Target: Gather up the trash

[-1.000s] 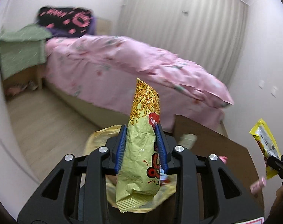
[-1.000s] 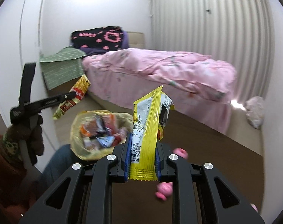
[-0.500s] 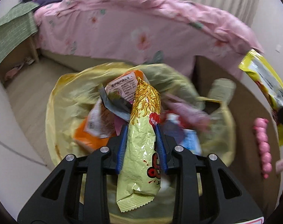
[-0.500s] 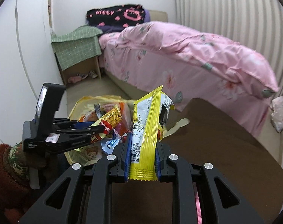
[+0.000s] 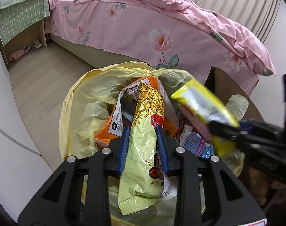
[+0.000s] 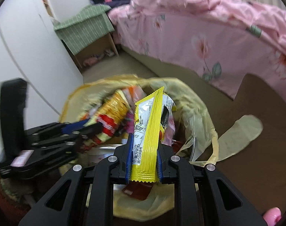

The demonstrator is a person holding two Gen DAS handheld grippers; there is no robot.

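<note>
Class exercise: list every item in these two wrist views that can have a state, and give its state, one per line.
Left gripper: shut on the noodle snack packet.
Right gripper: shut on the yellow wrapper.
Yellow trash bag: open, partly filled with wrappers.
Orange packet: lying inside the bag.
Pink floral bedcover: rumpled, draped over the bed's side.
</note>
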